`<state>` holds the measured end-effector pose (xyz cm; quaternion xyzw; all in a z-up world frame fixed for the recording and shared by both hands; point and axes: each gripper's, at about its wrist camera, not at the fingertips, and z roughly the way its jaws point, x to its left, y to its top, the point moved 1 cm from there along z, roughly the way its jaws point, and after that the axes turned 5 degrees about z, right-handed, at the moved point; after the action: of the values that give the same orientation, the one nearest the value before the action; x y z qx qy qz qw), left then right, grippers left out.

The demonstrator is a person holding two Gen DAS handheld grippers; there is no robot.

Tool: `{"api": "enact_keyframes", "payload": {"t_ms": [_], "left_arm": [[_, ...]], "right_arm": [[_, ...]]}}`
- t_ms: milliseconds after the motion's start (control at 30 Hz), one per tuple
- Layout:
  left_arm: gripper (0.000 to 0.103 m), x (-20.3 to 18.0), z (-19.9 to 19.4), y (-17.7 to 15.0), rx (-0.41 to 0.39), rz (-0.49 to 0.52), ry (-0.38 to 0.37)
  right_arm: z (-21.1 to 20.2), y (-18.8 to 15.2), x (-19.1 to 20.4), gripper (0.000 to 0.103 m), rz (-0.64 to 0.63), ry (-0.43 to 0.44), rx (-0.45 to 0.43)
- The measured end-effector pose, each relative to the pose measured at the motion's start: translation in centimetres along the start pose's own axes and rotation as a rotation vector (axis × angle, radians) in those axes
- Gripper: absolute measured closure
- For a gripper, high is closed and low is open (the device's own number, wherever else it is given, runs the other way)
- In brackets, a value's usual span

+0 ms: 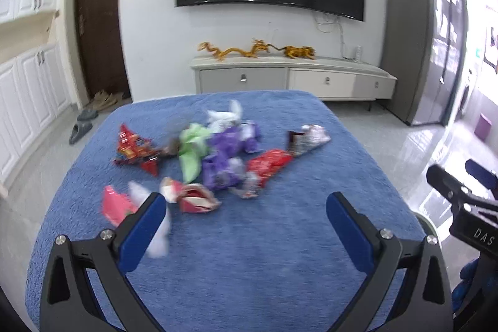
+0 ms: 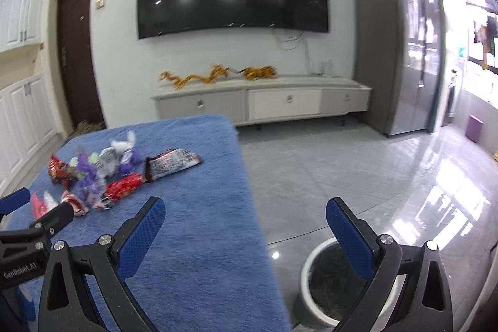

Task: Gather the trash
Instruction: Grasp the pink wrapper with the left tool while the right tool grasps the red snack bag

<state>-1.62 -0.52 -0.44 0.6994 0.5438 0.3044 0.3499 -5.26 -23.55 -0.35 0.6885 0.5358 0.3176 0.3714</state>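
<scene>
A: While the left hand-held gripper hangs above the near part of the blue-covered table, how do its fingers stand?

B: Spread wide, with nothing between the blue pads. The right hand-held gripper is the same: fingers far apart, holding nothing, one over the table's right edge and the other over the white bin on the floor.

A: And the trash?

B: It lies in a loose heap of wrappers towards the far middle of the table. There is a red wrapper on the left, a green one beside it, purple ones in the centre, a white crumpled piece behind, and a red packet to the right. A dark and silver packet sits a little apart at the far right. Nearest the left gripper lie a pink wrapper and a red-and-white one.

A: Where is the bin against the table?

B: On the grey tiled floor, just beside the table's right edge, dark inside.
</scene>
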Motion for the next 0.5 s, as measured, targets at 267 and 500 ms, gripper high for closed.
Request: {"api": "enact_keyframes", "payload": {"t_ms": [267,500], "left_arm": [[0.004,11.2,1.9,-1.5,0.079,-0.194,0.041],[0.014,16.6,5.1,-3.0,0.166,-0.326,-0.003]], "right_arm": [[5.0,-0.6,8.1,0.0,-0.124,0.28,0.197],[9.6,-0.1,11.9,0.004,-0.126,0.407,0.267]]}}
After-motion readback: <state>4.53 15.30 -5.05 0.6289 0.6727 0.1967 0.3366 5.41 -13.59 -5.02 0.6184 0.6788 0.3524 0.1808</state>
